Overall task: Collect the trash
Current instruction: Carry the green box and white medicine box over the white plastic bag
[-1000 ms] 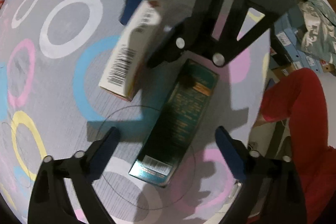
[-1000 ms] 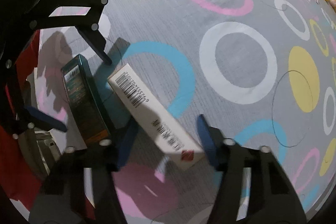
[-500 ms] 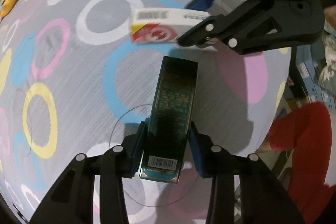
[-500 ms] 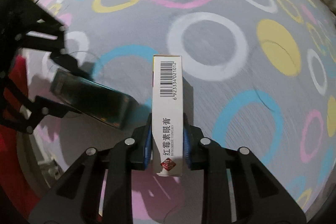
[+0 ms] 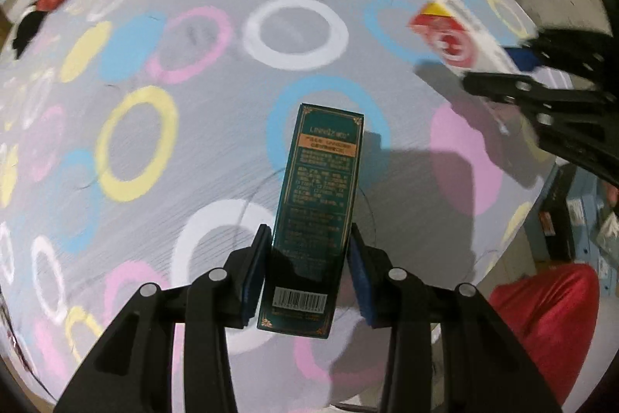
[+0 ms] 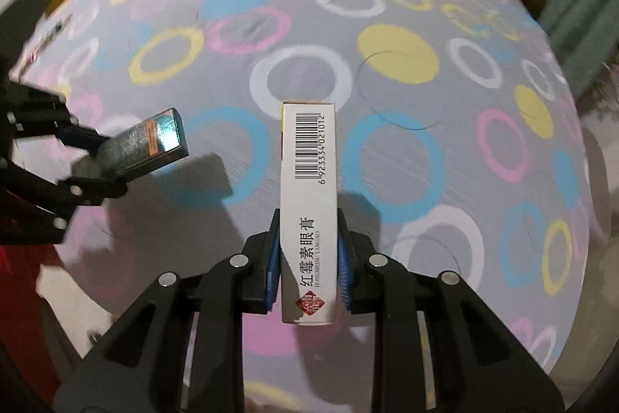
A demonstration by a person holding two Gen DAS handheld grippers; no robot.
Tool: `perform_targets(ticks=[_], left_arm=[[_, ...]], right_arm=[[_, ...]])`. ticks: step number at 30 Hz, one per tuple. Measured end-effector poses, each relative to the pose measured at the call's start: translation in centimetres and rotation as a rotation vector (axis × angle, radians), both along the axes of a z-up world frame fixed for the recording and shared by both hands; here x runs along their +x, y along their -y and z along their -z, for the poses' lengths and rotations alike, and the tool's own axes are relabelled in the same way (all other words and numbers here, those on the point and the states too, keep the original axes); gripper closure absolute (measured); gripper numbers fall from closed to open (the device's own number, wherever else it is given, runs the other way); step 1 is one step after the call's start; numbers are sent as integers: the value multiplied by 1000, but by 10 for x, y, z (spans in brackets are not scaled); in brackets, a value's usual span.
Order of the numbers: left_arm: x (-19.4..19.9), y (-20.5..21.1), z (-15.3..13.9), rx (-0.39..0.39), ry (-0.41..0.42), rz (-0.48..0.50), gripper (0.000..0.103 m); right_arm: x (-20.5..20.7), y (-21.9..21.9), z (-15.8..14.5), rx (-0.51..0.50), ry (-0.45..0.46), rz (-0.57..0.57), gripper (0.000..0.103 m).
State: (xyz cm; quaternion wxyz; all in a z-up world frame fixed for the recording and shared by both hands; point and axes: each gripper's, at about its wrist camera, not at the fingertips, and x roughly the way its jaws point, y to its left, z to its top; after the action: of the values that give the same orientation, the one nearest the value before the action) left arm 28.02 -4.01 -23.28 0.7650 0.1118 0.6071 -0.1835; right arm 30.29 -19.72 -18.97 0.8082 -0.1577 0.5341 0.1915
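We are now lifting both boxes off the bedspread [image 5: 116, 227] (each was lying flat a moment ago), the left gripper [image 5: 305, 273] clamping the green box [image 5: 321, 188] and the right gripper [image 6: 307, 258] clamping the white box [image 6: 309, 188], so both are ready for binning

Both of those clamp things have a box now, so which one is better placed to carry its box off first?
Neither clearly: the left hand-held gripper clamps the green box, the right the white box, both lifted.
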Motion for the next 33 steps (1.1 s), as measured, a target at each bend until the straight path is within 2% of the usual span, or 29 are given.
perform_targets(ticks=[5, 12, 21, 27, 33], left_arm=[[-13, -13, -41, -21, 50, -34, 64], [-64, -28, -84, -3, 140, -58, 64], [-117, -44, -108, -15, 202, -91, 64], [-158, -50, -122, 4, 237, -102, 64], [-196, -47, -123, -5, 246, -97, 64]], right_arm=[[-37, -9, -45, -1, 119, 57, 79], [-81, -10, -82, 31, 163, 97, 79], [-153, -33, -123, 39, 241, 87, 79], [-196, -46, -137, 68, 263, 92, 79], [-238, -53, -142, 85, 284, 104, 79]])
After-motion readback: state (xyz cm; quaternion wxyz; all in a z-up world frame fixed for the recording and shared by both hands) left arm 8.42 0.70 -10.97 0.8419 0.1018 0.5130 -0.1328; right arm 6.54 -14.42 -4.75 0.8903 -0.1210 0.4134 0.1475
